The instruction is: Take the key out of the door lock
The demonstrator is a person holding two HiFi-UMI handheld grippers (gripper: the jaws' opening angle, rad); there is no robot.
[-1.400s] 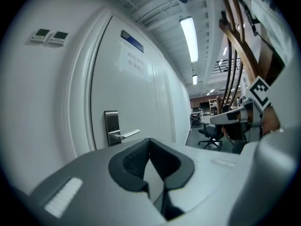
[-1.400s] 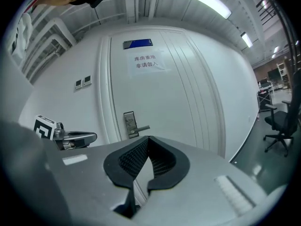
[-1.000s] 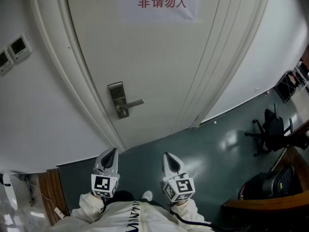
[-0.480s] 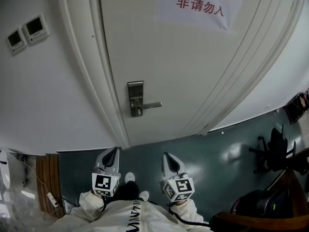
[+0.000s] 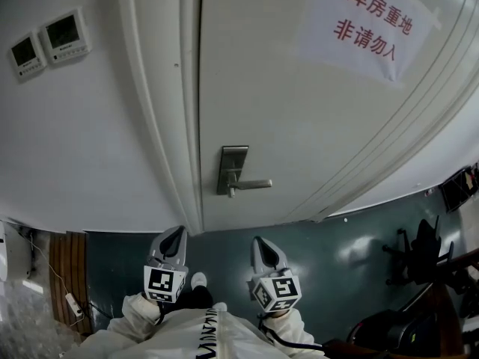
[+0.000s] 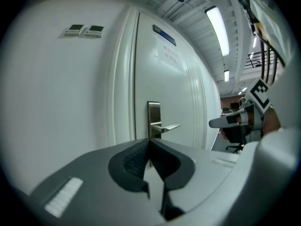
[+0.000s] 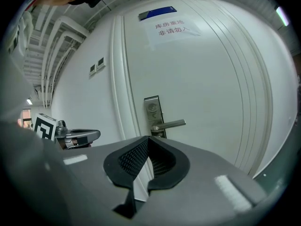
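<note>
Both grippers are empty with the jaws closed tip to tip: left gripper (image 5: 174,234), right gripper (image 5: 259,241), held low and well apart from the door (image 5: 314,118). The key should sit in the lock plate (image 5: 233,163), under the lever (image 5: 254,185). We judge it small, light, stiff and smooth metal. Pinch the flat head with the jaws barely parted and pull straight out; it may slip or bind if tilted. We can't confirm the key: a tiny nub (image 5: 232,193) below the lever may be it. In both gripper views the plate's lower end is hidden behind the gripper body.
</note>
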